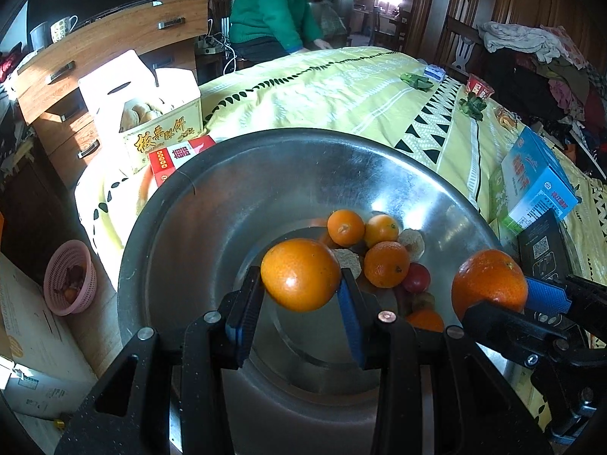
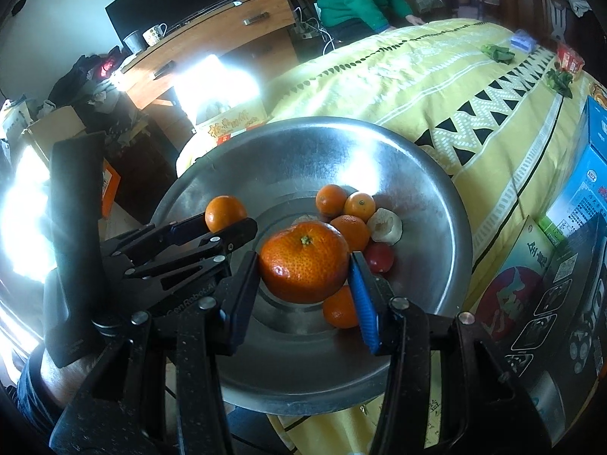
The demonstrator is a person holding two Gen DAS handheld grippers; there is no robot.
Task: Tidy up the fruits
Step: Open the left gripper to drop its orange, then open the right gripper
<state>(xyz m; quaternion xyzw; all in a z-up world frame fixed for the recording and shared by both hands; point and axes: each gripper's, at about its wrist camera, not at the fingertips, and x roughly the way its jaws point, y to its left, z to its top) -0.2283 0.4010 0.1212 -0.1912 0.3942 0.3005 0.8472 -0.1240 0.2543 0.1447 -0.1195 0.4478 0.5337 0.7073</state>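
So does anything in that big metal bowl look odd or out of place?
Mostly oranges, but two pale, dry, peeled-looking pieces lie among the small oranges in the large steel bowl, plus one red fruit. Nothing is spilled; each tool holds an orange above it.

Yellow box (image 1: 161, 138), left of frame: gold Chinese characters "板栗酥饼". Green-and-red box (image 2: 525, 269), right: "金鹿". Left gripper (image 2: 227, 229) frame: partly legible "Robot".

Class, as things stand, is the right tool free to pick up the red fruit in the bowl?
Probably not: the right tool is shut on a large orange, though the red fruit lies exposed just beyond it.
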